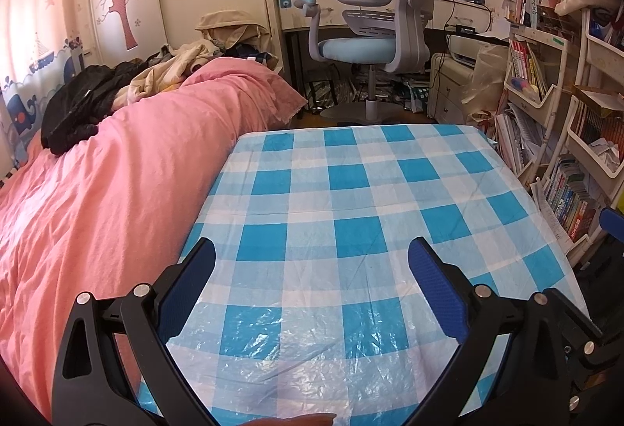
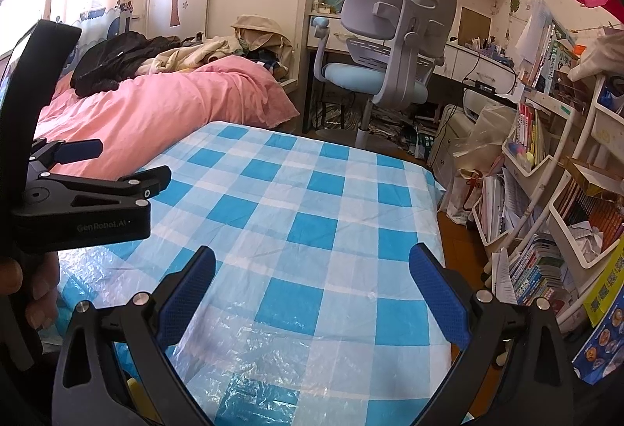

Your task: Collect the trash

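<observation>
A table under a blue-and-white checked plastic cloth (image 1: pixel 351 200) (image 2: pixel 312 200) fills both views. No loose scrap or wrapper shows on the cloth. My left gripper (image 1: pixel 312 246) hovers open over the table's near left part, its blue pads (image 1: pixel 187 293) wide apart with nothing between them. My right gripper (image 2: pixel 312 252) is likewise open and empty above the near edge. In the right wrist view the left gripper (image 2: pixel 132 158) appears from the side at the left, open, held by a hand (image 2: pixel 35 285).
A bed with a pink quilt (image 1: pixel 97 192) and piled clothes (image 1: pixel 78 106) borders the table's left side. A grey-blue desk chair (image 1: pixel 374 16) stands beyond the far edge. Crowded white bookshelves (image 1: pixel 565 122) (image 2: pixel 546 192) line the right. A small yellow thing (image 2: pixel 134 389) peeks out under my right gripper.
</observation>
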Tool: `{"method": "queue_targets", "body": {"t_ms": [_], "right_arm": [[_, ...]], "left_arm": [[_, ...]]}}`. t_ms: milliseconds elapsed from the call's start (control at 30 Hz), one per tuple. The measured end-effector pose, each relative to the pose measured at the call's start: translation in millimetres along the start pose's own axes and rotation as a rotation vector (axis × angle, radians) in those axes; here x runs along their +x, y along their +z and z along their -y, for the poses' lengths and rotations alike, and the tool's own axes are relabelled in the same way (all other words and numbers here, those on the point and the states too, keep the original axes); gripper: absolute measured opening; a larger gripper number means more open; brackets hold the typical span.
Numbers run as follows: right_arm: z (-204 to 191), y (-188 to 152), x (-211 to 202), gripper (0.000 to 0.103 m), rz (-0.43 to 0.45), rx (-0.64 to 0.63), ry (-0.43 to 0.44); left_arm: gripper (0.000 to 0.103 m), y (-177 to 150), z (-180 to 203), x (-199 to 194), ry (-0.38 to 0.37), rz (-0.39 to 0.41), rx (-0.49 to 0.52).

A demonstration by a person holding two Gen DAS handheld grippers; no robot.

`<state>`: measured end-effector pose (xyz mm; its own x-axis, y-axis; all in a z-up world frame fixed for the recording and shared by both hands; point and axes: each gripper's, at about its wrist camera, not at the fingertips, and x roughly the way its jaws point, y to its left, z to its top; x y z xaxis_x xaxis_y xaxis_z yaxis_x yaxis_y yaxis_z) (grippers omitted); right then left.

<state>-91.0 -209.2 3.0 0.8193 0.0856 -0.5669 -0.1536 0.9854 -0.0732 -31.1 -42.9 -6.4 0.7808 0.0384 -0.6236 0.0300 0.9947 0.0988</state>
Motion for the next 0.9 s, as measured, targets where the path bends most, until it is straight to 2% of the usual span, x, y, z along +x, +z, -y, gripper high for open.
{"method": "queue_targets", "body": {"t_ms": [133,333,500,700,900], "right_arm": [[0,-1,0,0.095,-0.002,-0.003,0.000],[0,-2,0,0.095,-0.003,-0.006,0.000],[0,-3,1,0.095,-0.004,-0.009,0.000],[0,-3,1,0.095,-0.004,-0.011,0.000],[-1,-3,1,0.095,-0.004,-0.012,0.000]], "left_arm": [[0.096,0,-3,-1,-0.009,0.002,-0.010],[0.096,-5,-16,-3,-0.059,0.024,-0.092],[0.095,-6,-15,-5,-0.044,0.038,-0.071],[0.096,-6,-11,1,-0.005,-0.005,-0.029],[0.096,-7,-13,6,-0.013,-0.036,-0.043]]}}
